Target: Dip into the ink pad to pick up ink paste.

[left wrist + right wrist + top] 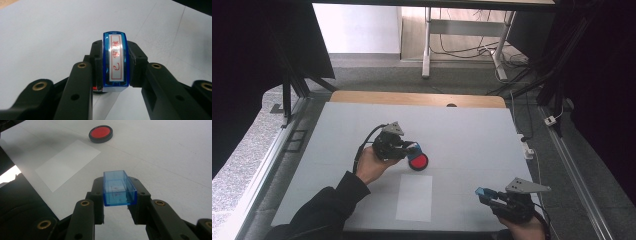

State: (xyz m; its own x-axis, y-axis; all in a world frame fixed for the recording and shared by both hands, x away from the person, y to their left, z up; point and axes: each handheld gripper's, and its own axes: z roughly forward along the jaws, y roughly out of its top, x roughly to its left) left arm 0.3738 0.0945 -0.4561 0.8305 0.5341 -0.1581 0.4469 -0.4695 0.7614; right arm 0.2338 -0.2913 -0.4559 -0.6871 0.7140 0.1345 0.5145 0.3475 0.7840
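- My left gripper (411, 148): black body, grey three-cornered plate on top, black cable looping off the back past my hand.
- My right gripper (484, 194): same black build, larger grey three-cornered plate on top with small dark holes near its corners.
- Left gripper view: my two jaws are matte black blocky arms, brass-coloured ringed holes at the joints, plain dark bore holes lower down the arms.
- Right gripper view: identical black jaws, same brass rings, small dark screw holes on the finger blocks.
- My left hand (371, 165) is bare; black long sleeve (319, 210) reaching the wrist.
- Right hand (526, 230): dark band or cuff at the wrist, can't tell which.
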